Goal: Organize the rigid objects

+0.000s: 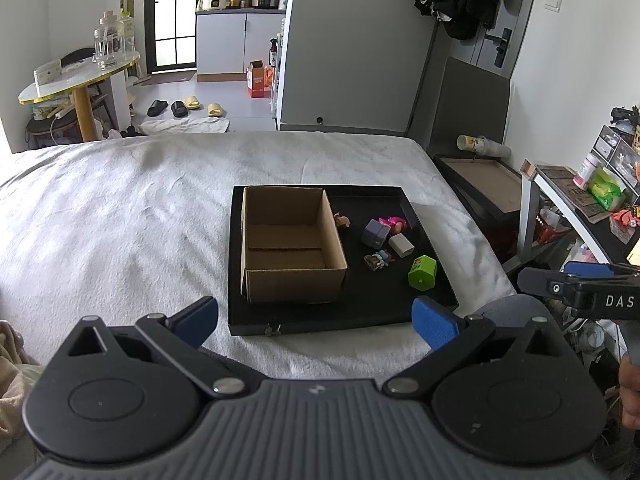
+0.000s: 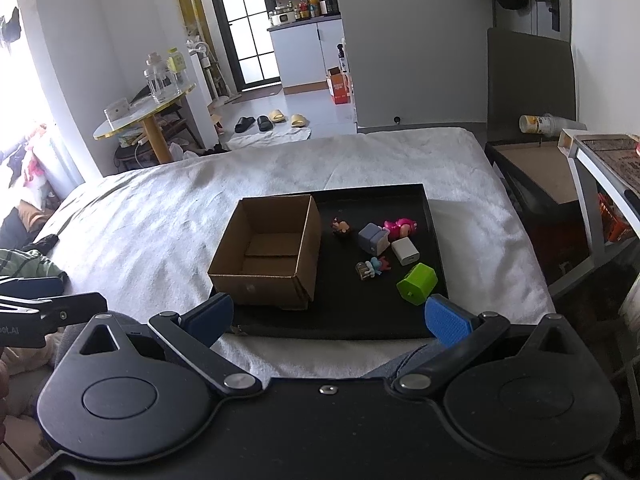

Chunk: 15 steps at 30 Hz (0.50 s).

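1. The left gripper (image 1: 316, 322) is held level at the near edge of the bed (image 1: 120, 208), fingers pointing toward 12 o'clock at the black tray (image 1: 240, 316). Its jaws stand wide apart with nothing between them.
2. The right gripper (image 2: 329, 319) sits in a like pose, also at the near edge, aimed toward 12 o'clock with a slight lean to 11. Its jaws are spread wide and hold nothing.
3. In the left wrist view, the right gripper's side shows at 3 o'clock; a bare hand (image 1: 631, 392) grips its handle at the frame edge.
4. The tray lies flat on the white bed cover. A cardboard box (image 1: 290, 244) stands open-topped in the tray's 9 o'clock half.
5. The loose items lie in the tray's 3 o'clock half, all outside the box: a small brown figure (image 1: 342, 221) just beside the box wall, a grey block (image 1: 376, 233), a pink figure (image 1: 394, 223) touching it, a white block (image 1: 401, 245), a small multicoloured figure (image 1: 378, 260), and a green block (image 1: 422, 273) toward 5 o'clock.
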Motion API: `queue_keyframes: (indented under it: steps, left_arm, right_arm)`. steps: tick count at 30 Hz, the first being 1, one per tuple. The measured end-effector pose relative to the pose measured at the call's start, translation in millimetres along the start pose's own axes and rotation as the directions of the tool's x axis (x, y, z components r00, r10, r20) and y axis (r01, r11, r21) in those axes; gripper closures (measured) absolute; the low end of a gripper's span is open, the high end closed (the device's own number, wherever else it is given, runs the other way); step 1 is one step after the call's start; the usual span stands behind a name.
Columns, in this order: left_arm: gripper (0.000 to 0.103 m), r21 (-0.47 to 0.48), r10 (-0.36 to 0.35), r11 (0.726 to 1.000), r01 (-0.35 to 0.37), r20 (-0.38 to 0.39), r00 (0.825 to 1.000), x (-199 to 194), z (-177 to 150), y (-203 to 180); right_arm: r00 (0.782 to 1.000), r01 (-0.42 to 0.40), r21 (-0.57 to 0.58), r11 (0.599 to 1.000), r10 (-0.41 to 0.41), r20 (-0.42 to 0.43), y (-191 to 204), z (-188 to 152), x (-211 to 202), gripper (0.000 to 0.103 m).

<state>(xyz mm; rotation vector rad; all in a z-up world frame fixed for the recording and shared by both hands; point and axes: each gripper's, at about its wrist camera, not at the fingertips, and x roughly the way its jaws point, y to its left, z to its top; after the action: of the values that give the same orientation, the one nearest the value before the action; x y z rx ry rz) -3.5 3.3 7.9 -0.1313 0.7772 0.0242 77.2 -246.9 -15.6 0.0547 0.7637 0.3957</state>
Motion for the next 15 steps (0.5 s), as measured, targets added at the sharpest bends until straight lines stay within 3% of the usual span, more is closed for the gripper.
queue_keyframes:
  steps: [15]
  left_arm:
    - [0.001, 0.0, 0.001, 1.0, -0.001, 0.003, 1.0, -2.1, 0.4, -1.1]
  right_arm:
    - [1.0, 0.001, 0.009, 1.0, -0.001, -0.012, -2.2, 0.2, 1.2, 0.0]
